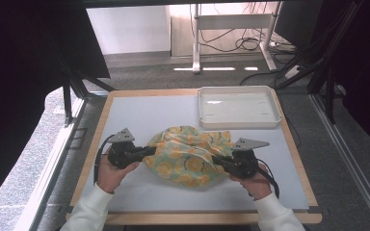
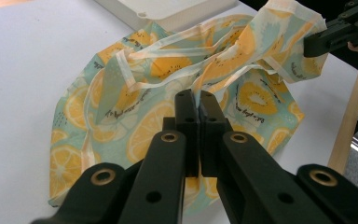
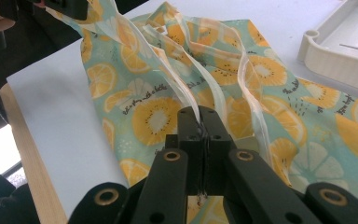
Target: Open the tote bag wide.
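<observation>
Two hands come in from the bottom of the high view, and the sleeves are cut off at the edge. The left gripper is pressed tight on the left side of the bag. In the left gripper view its black jaws are shut with a thin fold of cloth pinched between them. The right gripper is shut tight on the right side of the bag. In the right gripper view a pale strap runs into the closed jaws.

The bag is crumpled cloth with orange slices printed on it. It lies in the middle of the grey mat, between the two grippers. Its folds hide its true shape, and the small writing on it is too blurry to read.

Behind the bag, just past it, sits a white tray. Far back, the floor and cables are hard to make out.
</observation>
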{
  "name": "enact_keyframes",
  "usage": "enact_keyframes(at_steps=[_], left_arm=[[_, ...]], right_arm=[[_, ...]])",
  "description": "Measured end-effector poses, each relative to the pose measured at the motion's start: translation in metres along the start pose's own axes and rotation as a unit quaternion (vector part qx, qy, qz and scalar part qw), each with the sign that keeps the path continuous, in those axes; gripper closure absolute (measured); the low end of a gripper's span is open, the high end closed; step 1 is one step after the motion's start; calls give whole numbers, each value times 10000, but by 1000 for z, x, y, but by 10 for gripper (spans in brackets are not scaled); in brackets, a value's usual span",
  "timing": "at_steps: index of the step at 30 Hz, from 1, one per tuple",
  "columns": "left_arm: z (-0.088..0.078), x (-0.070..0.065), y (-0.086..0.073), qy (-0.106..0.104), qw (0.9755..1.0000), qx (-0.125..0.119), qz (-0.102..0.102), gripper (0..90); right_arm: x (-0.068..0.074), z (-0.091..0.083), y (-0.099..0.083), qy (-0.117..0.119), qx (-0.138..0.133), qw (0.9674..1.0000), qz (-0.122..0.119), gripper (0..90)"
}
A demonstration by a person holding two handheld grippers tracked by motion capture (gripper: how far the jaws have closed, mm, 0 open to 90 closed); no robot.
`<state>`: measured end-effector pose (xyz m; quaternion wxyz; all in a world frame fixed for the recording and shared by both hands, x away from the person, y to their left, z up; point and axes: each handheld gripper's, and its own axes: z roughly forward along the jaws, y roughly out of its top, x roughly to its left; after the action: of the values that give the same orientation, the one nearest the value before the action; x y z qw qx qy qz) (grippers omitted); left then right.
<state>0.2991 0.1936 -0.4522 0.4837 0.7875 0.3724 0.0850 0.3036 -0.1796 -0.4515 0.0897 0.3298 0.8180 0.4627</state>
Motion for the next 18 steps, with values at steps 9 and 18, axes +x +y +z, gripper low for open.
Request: enact_keyframes(at_steps=[9,18], left_arm=[[-7,-12,-18,-6,10000,-13,68,898],[-3,-17,-40,-134,9997,171,68,897]], right_arm=[[9,-2,-7,30,60,9999,-153,881],[15,3,-27,54,394,9991,-161,881]])
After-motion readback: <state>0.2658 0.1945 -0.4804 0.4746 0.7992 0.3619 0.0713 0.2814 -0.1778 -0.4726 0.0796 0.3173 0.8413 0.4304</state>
